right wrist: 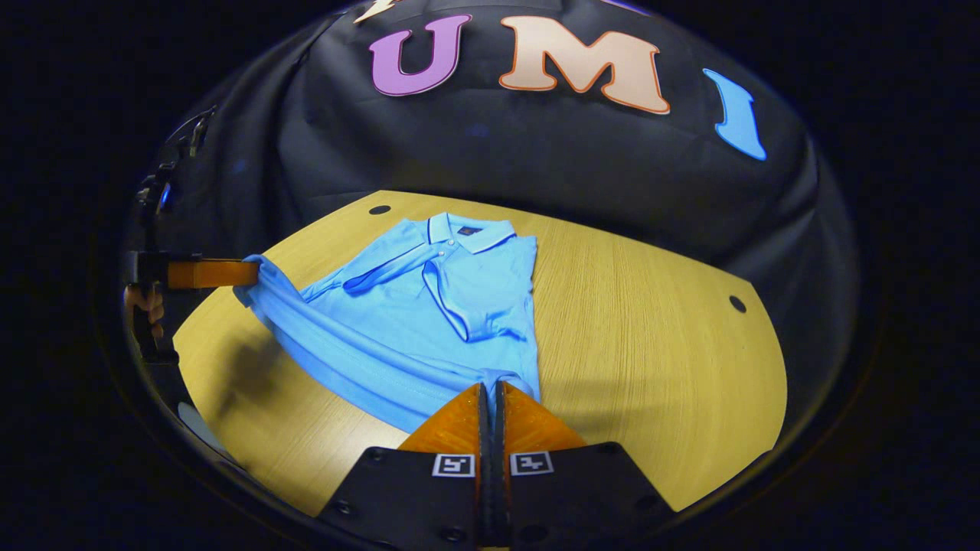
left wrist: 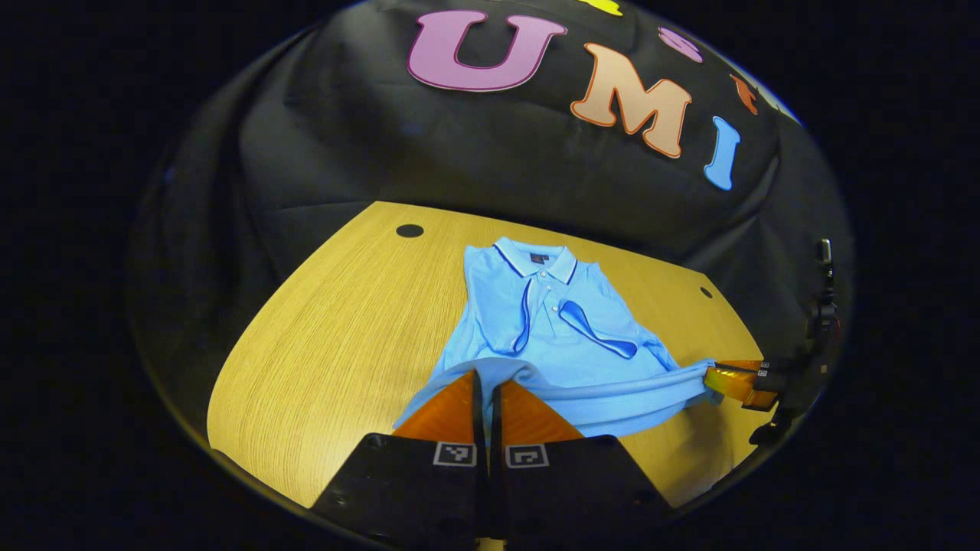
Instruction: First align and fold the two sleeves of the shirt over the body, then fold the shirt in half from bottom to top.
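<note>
Blue shirt (left wrist: 551,337) lying on the wooden worktop (left wrist: 344,337), collar (left wrist: 536,262) at the far end from both tools. Both sleeves already folded in over the body, the dark-trimmed cuffs lying on the chest. Bottom hem (left wrist: 605,390) lifted off the worktop and pulled into a band between the two tools.

Left tool (left wrist: 484,383) clenched on the near-left corner of the hem, both fingers pressed together with blue cloth pinched at the tips. Rest of the shirt straight ahead of this tool, stretching away toward the collar. Seen from the right gripper view, the same left tool (right wrist: 249,273) off to the left side, gripping that corner of the hem, with a hand (right wrist: 145,306) behind it.

Right tool (right wrist: 490,392) clenched too, holding the other corner of the hem, cloth bunched right at its tips. Shirt (right wrist: 429,306) ahead and to the left of this tool. Seen from the left gripper view, the right tool (left wrist: 727,379) far off to the right, fingers shut on the end of the hem.

Small dark round holes (left wrist: 409,230) in the worktop, beyond the shirt near the far edge. Bare worktop (right wrist: 651,337) to the right of the right tool.
</note>
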`<state>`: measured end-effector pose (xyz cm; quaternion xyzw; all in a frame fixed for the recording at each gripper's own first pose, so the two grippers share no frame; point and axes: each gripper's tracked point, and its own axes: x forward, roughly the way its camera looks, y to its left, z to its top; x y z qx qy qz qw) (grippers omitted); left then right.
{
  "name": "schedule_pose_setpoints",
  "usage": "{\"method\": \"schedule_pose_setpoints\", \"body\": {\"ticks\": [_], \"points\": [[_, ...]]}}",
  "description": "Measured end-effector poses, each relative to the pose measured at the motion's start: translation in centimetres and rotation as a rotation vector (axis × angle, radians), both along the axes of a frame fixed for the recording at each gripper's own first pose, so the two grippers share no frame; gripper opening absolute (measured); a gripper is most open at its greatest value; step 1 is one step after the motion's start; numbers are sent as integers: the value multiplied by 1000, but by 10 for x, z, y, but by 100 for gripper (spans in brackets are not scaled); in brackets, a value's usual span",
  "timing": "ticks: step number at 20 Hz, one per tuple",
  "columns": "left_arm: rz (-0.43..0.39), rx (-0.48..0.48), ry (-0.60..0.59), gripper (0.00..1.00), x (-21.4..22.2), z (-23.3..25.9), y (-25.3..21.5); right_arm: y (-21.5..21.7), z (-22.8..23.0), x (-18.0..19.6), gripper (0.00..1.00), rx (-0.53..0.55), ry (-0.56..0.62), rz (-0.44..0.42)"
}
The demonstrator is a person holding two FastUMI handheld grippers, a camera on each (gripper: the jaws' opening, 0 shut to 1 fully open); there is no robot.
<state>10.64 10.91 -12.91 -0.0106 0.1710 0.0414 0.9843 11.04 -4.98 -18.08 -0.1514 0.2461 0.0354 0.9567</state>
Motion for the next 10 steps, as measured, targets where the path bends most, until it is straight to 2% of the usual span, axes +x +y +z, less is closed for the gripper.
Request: {"method": "schedule_pose_setpoints", "body": {"ticks": [7,10], "points": [[25,4,-74,0,89,42,18,-8,46,105,2,-63,-120,-9],[35,0,-83,0,129,53,24,-11,54,149,2,-45,-159,-32]]}}
